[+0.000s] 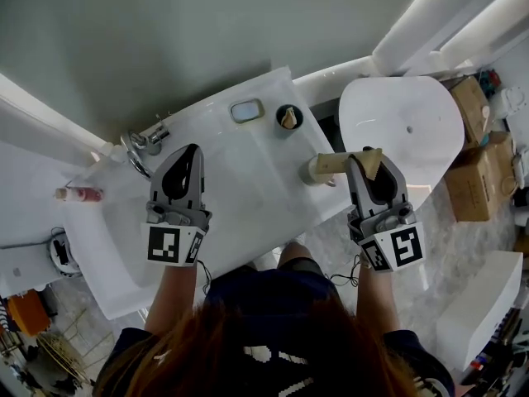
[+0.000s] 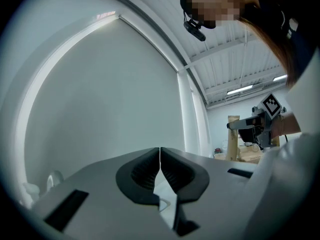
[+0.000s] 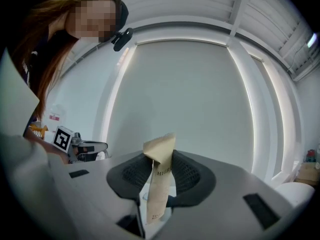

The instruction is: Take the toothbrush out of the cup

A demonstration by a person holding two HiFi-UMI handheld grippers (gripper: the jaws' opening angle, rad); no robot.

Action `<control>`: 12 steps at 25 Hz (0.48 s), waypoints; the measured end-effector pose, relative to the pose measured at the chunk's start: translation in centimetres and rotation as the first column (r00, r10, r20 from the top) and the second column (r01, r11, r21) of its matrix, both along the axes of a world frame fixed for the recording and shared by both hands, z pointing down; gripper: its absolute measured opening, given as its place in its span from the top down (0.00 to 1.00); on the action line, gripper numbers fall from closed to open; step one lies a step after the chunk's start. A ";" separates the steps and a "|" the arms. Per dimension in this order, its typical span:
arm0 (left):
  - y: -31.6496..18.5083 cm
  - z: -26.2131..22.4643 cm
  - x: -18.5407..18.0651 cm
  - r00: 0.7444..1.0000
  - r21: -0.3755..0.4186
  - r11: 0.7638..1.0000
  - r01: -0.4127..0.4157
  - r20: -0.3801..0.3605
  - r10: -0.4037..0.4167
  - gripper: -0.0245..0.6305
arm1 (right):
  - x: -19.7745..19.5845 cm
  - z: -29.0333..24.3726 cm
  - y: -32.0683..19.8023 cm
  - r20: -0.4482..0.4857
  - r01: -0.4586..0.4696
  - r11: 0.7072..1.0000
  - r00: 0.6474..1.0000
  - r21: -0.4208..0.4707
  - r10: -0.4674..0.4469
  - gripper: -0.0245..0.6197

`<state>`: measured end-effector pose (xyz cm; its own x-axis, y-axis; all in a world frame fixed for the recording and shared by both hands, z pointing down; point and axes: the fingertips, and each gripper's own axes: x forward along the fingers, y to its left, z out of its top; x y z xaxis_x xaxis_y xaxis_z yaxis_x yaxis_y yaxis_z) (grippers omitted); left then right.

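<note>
- Currently the left tool (image 1: pixel 193 150) is pressed together on nothing, level above the white desk (image 1: pixel 248 190); it is best kept there, out of the way.
- Just left of the right tool's tip stands the cup (image 1: pixel 311 172).
- The right tool (image 1: pixel 364 160) pinches the paper-wrapped toothbrush (image 1: pixel 339 163), whose far end is at the cup's mouth; draw it straight out with a firm grip, so the cup doesn't tip.

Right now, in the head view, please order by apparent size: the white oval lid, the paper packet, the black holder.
1. oval lid, by far largest.
2. paper packet.
3. black holder, smallest; the packet is held up, likely nearer the camera, so these two are unsure.
</note>
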<state>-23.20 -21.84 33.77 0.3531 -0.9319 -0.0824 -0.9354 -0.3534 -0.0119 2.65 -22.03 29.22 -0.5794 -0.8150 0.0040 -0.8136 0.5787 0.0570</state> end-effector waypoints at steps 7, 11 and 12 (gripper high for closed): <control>-1.3 -0.2 1.4 0.979 0.019 0.981 0.195 0.063 -0.196 0.93 | 0.6 0.3 -5.0 0.001 0.211 0.977 0.977 0.028 -0.211 0.76; -2.2 0.3 4.6 0.926 0.030 0.927 0.373 0.041 -0.375 0.93 | 3.3 0.5 -7.9 -0.028 0.392 0.919 0.920 0.048 -0.391 0.76; -2.2 0.3 5.7 0.909 0.030 0.909 0.415 0.035 -0.416 0.93 | 4.3 0.4 -8.5 -0.033 0.437 0.898 0.900 0.049 -0.435 0.76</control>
